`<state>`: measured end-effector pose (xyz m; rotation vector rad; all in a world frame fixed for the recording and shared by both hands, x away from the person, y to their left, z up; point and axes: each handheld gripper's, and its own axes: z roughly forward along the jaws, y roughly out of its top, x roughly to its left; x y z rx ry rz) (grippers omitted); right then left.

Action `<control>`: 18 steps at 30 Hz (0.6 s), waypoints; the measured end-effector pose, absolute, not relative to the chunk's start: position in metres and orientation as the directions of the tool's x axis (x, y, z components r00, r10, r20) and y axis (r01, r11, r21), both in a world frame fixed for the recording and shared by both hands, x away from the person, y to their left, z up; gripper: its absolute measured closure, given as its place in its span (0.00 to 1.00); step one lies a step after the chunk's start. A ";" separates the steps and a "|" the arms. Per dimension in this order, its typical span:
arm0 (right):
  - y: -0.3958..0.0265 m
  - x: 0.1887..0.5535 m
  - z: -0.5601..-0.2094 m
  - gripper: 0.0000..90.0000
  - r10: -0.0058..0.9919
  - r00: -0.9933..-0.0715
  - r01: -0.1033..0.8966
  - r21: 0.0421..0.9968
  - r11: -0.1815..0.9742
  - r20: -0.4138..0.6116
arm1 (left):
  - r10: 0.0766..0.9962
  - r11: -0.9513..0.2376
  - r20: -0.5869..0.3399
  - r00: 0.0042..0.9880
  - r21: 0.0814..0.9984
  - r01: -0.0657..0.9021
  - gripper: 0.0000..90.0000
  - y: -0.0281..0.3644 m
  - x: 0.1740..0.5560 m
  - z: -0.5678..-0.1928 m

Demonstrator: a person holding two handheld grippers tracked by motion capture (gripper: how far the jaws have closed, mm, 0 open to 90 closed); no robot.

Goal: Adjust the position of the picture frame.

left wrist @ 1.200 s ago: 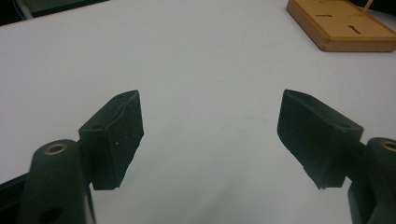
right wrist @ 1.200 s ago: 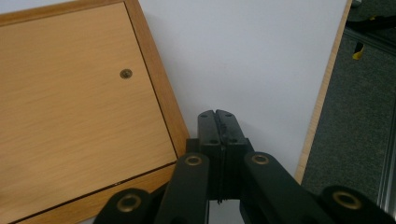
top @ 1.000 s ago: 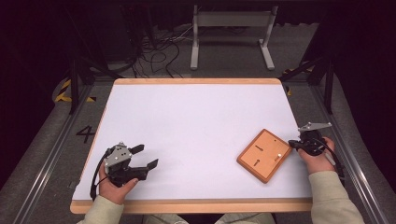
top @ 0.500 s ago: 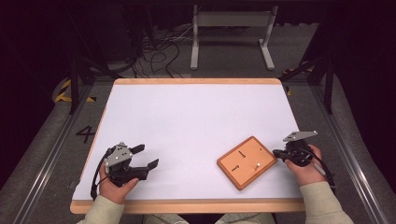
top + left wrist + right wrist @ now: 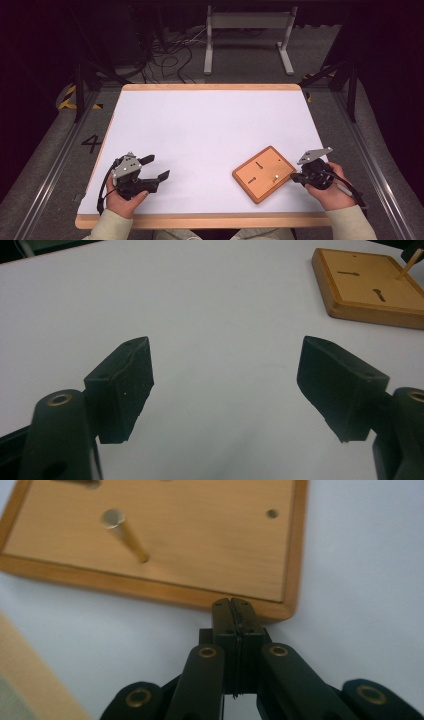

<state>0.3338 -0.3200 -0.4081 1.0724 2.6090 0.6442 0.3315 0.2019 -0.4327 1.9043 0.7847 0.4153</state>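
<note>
High view: wooden peg board [image 5: 264, 173] shoved leftward along table [image 5: 210, 125] by pressed-together right gripper [image 5: 295, 176]; left gripper [image 5: 156, 167] spread, idle; repositioning apparently underway.

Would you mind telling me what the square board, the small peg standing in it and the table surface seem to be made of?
The board looks like wood: warm orange-brown with faint grain, a raised rim and a smooth, dull finish. The peg appears to be light wood too, a pale tan dowel, though its blur leaves that open. The table top seems a matt white sheet, with a pale wooden edge around it.
</note>
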 end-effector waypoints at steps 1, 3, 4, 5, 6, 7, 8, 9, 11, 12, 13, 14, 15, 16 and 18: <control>-0.319 0.332 -0.409 1.00 0.702 -0.711 0.603 0.473 0.642 -0.047 | 0.680 -0.294 -0.053 0.731 0.894 0.339 0.26 0.202 0.332 -0.433; -0.316 0.330 -0.411 1.00 0.685 -0.728 0.603 0.454 0.656 -0.023 | 0.680 -0.299 -0.046 0.732 0.894 0.334 0.26 0.202 0.332 -0.433; -0.316 0.331 -0.412 1.00 0.681 -0.732 0.604 0.445 0.661 -0.016 | 0.680 -0.302 -0.045 0.732 0.892 0.336 0.26 0.202 0.333 -0.433; -0.315 0.331 -0.414 1.00 0.677 -0.736 0.607 0.435 0.666 -0.010 | 0.680 -0.301 -0.048 0.732 0.892 0.337 0.26 0.202 0.333 -0.433; -0.314 0.331 -0.416 1.00 0.668 -0.744 0.605 0.423 0.674 0.000 | 0.679 -0.296 -0.058 0.732 0.890 0.346 0.26 0.202 0.332 -0.433; -0.312 0.331 -0.417 1.00 0.656 -0.755 0.602 0.412 0.684 0.013 | 0.680 -0.300 -0.047 0.732 0.892 0.337 0.26 0.202 0.333 -0.433; -0.309 0.330 -0.419 1.00 0.644 -0.765 0.597 0.404 0.693 0.026 | 0.680 -0.299 -0.052 0.732 0.892 0.340 0.26 0.202 0.333 -0.433; -0.305 0.330 -0.422 1.00 0.629 -0.777 0.591 0.392 0.705 0.039 | 0.680 -0.297 -0.054 0.731 0.892 0.342 0.26 0.202 0.333 -0.433; -0.298 0.330 -0.425 1.00 0.602 -0.796 0.576 0.379 0.724 0.059 | 0.680 -0.296 -0.055 0.731 0.891 0.343 0.26 0.202 0.333 -0.433; -0.294 0.329 -0.424 1.00 0.598 -0.800 0.569 0.375 0.732 0.048 | 0.680 -0.296 -0.055 0.731 0.892 0.343 0.26 0.202 0.333 -0.433; -0.292 0.329 -0.424 1.00 0.588 -0.807 0.563 0.378 0.735 0.059 | 0.679 -0.300 -0.050 0.732 0.892 0.339 0.26 0.203 0.333 -0.433; -0.288 0.328 -0.423 1.00 0.570 -0.818 0.551 0.392 0.736 0.079 | 0.679 -0.301 -0.048 0.732 0.892 0.338 0.26 0.203 0.333 -0.433; -0.286 0.328 -0.422 1.00 0.565 -0.821 0.546 0.401 0.736 0.081 | 0.679 -0.301 -0.049 0.732 0.892 0.339 0.26 0.203 0.333 -0.433; -0.283 0.328 -0.422 1.00 0.556 -0.827 0.538 0.408 0.738 0.085 | 0.680 -0.301 -0.049 0.732 0.891 0.339 0.26 0.203 0.333 -0.433; -0.277 0.328 -0.423 1.00 0.544 -0.834 0.532 0.394 0.750 0.091 | 0.680 -0.301 -0.049 0.732 0.891 0.340 0.26 0.202 0.333 -0.434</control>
